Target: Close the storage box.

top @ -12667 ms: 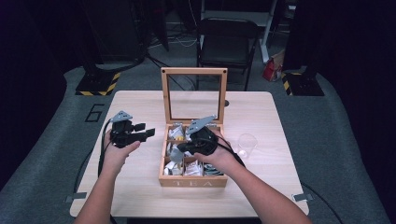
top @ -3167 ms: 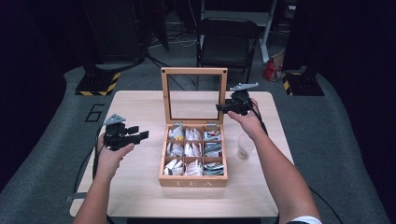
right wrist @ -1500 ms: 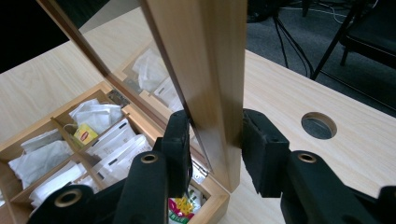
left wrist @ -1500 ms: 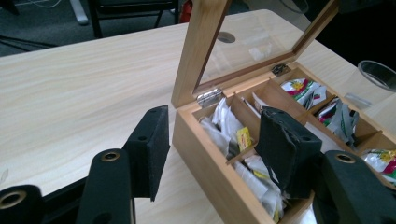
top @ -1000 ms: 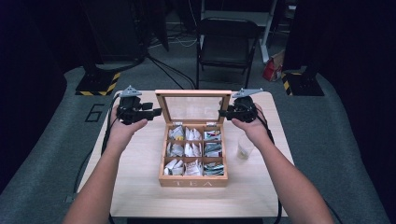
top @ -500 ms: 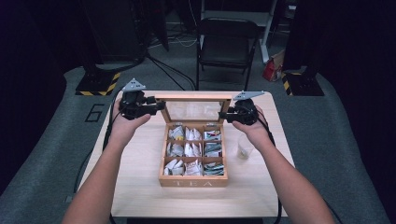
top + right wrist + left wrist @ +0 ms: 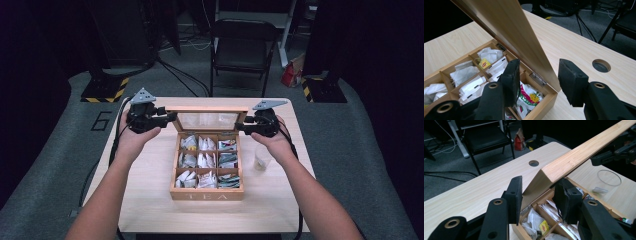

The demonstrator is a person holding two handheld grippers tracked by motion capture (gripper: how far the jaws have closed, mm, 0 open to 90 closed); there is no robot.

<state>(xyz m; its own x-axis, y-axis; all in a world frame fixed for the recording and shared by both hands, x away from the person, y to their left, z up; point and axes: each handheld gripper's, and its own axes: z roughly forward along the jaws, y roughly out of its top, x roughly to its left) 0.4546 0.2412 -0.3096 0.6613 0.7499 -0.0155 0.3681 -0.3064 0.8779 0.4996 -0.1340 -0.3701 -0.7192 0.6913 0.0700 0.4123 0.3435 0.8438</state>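
The left hand-held gripper [image 7: 537,195] is clenched on one corner of the glass-paned bamboo lid [image 7: 207,117], while the right hand-held gripper [image 7: 537,80], jaws just widening, loosely straddles the other, apparently to lower it evenly over the compartmented wooden tea box [image 7: 207,192] on the counter [image 7: 150,200].

Table lit from above, bkgd dark, sharp

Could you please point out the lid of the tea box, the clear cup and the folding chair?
lid [image 7: 207,120], high view, glass pane.
clear cup [image 7: 261,161], high view, side wall.
folding chair [image 7: 241,53], high view, seat.
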